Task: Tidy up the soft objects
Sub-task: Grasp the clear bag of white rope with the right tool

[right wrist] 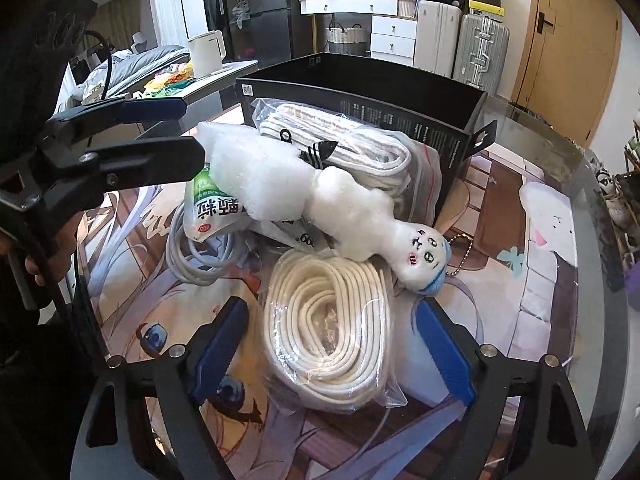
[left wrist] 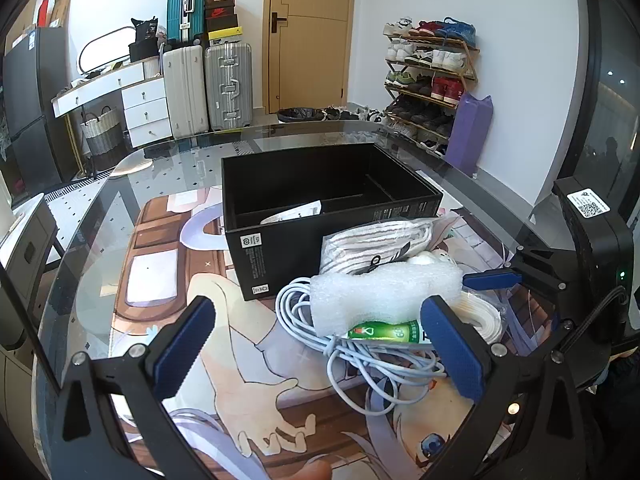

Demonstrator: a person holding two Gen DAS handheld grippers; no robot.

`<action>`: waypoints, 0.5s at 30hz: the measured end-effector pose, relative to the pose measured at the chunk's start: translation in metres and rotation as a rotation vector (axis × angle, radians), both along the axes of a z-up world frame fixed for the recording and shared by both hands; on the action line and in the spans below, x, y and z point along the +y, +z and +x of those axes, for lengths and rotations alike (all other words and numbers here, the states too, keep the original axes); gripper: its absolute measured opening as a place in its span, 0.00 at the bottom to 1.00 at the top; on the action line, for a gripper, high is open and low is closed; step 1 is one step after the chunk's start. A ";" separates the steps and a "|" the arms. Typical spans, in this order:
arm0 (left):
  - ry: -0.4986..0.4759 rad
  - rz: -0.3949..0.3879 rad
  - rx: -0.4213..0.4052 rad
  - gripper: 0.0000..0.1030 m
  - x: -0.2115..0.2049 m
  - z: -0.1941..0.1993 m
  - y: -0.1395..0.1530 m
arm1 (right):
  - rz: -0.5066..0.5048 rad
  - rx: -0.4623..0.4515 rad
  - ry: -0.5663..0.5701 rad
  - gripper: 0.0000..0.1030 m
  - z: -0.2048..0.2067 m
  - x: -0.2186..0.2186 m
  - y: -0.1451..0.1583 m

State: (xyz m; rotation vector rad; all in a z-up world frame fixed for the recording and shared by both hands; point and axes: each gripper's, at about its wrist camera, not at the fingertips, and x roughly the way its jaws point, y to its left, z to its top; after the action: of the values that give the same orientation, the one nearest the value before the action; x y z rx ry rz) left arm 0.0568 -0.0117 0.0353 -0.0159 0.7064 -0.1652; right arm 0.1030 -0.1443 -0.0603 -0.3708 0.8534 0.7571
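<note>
A pile of soft things lies on the printed mat beside an open black box (left wrist: 332,200). It holds white foam wrap (right wrist: 256,176), a white plush toy (right wrist: 400,240), a green packet (left wrist: 384,330), a pale cable (left wrist: 360,356), a bag of striped cord (right wrist: 360,136) and a bagged coil of cream rope (right wrist: 332,340). My right gripper (right wrist: 332,352) stands open astride the rope bag, its pads clear of the bag's sides. My left gripper (left wrist: 320,344) is open above the cable, its right finger beside the green packet, holding nothing.
The glass table's edge (left wrist: 120,168) curves round the mat. The box holds a white paper (left wrist: 292,214) in its left compartment. Beyond the table stand suitcases (left wrist: 228,84), a shoe rack (left wrist: 432,76) and a white kettle (right wrist: 206,52) on a side table.
</note>
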 end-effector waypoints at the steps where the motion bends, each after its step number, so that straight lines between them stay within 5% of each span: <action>1: -0.002 0.000 0.001 1.00 0.000 0.000 0.000 | -0.001 0.000 0.000 0.85 0.000 0.001 0.000; 5: -0.006 0.007 0.001 1.00 -0.002 0.000 0.000 | 0.001 0.001 0.009 0.80 -0.003 0.000 0.000; 15: -0.008 0.005 -0.001 1.00 -0.003 -0.001 0.000 | -0.012 -0.008 0.087 0.47 -0.019 0.000 0.006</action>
State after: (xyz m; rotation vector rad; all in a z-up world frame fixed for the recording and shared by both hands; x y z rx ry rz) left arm 0.0554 -0.0143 0.0350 -0.0076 0.7059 -0.1712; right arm 0.0836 -0.1443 -0.0547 -0.4235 0.8389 0.8306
